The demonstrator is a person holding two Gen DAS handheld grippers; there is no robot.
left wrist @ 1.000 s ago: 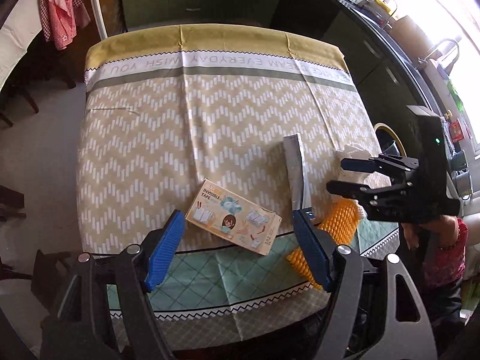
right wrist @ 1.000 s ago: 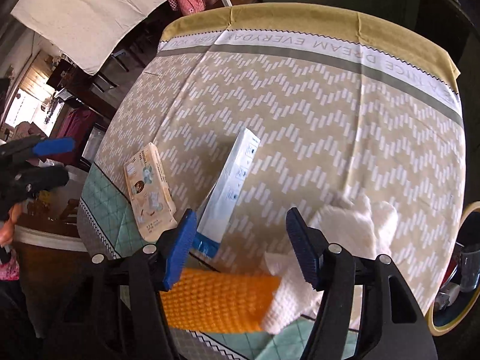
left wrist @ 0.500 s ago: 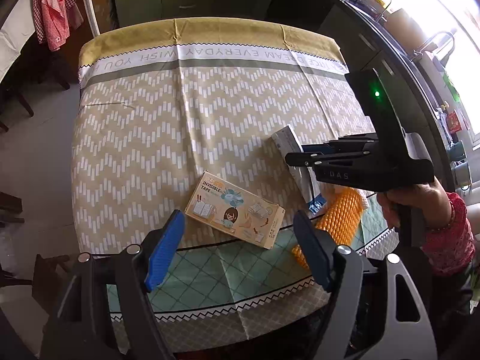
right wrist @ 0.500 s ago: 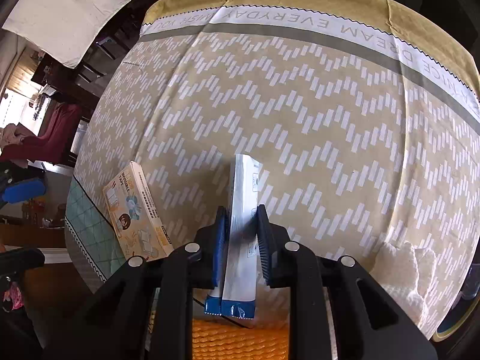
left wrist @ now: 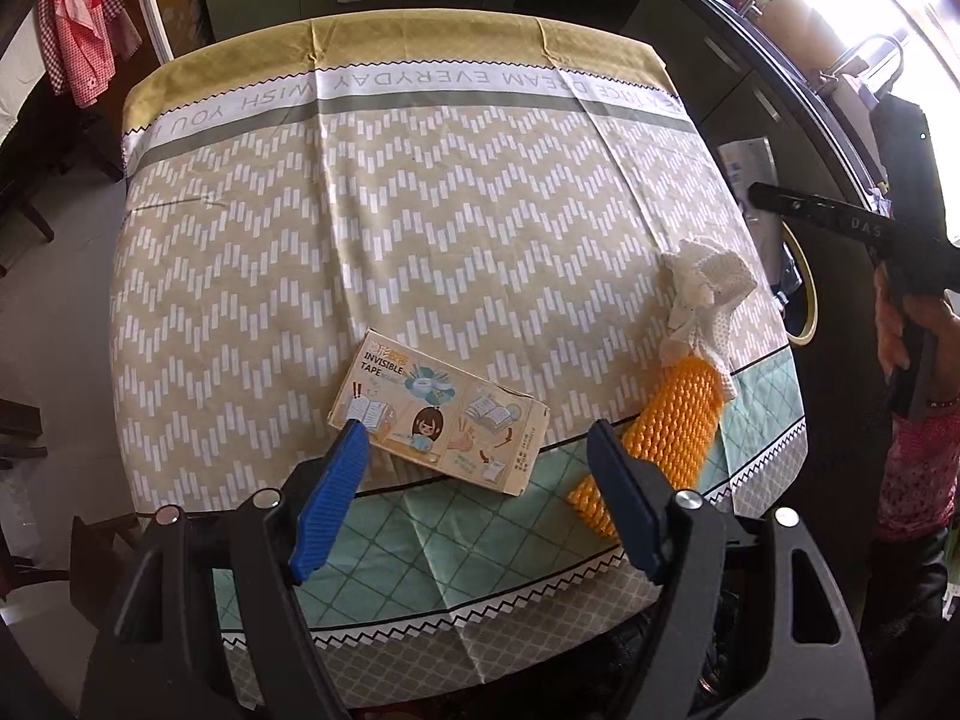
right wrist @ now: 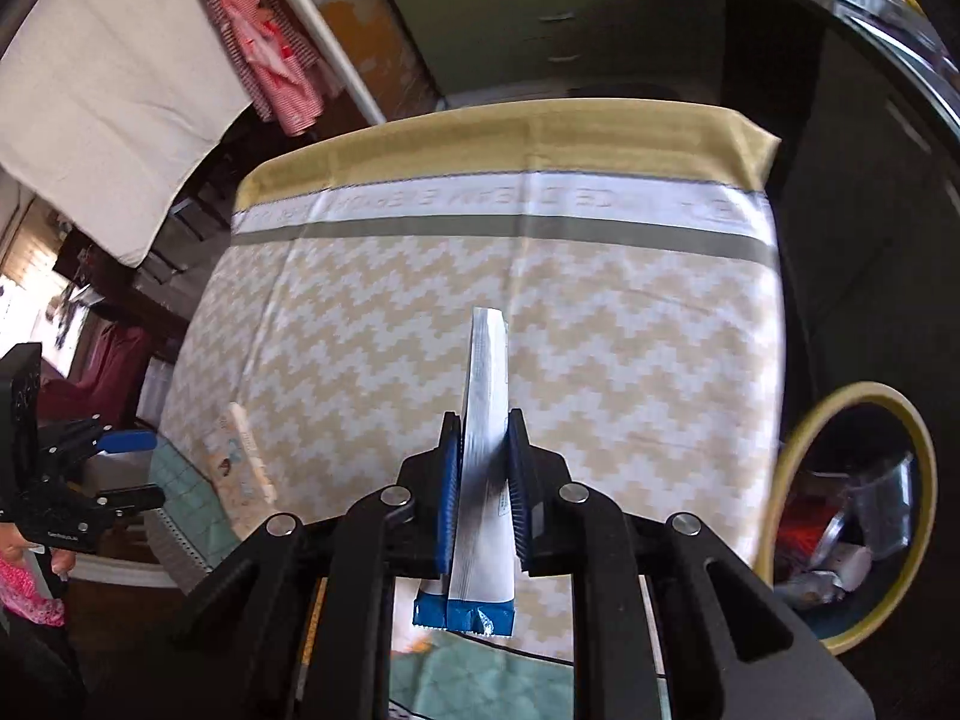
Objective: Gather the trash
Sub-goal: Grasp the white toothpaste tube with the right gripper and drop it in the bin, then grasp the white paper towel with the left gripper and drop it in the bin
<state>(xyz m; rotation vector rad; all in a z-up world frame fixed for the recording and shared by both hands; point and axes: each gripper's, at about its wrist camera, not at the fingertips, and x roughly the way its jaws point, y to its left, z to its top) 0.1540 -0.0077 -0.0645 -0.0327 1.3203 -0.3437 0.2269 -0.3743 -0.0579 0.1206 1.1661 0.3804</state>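
Observation:
My right gripper is shut on a long white and blue wrapper and holds it above the table, next to a yellow-rimmed trash bin at the right. The wrapper also shows in the left wrist view, off the table's right edge. My left gripper is open and empty, just in front of an invisible tape box lying on the tablecloth. An orange foam net and a crumpled white foam net lie at the right edge.
The table is covered by a beige zigzag cloth. The bin stands beside its right edge and holds several pieces of trash. Dark cabinets stand beyond the table, and clothes hang at the far left.
My right gripper closed on the wrapper, lifted it off the table and carried it right toward the bin. My left gripper stayed open near the tape box.

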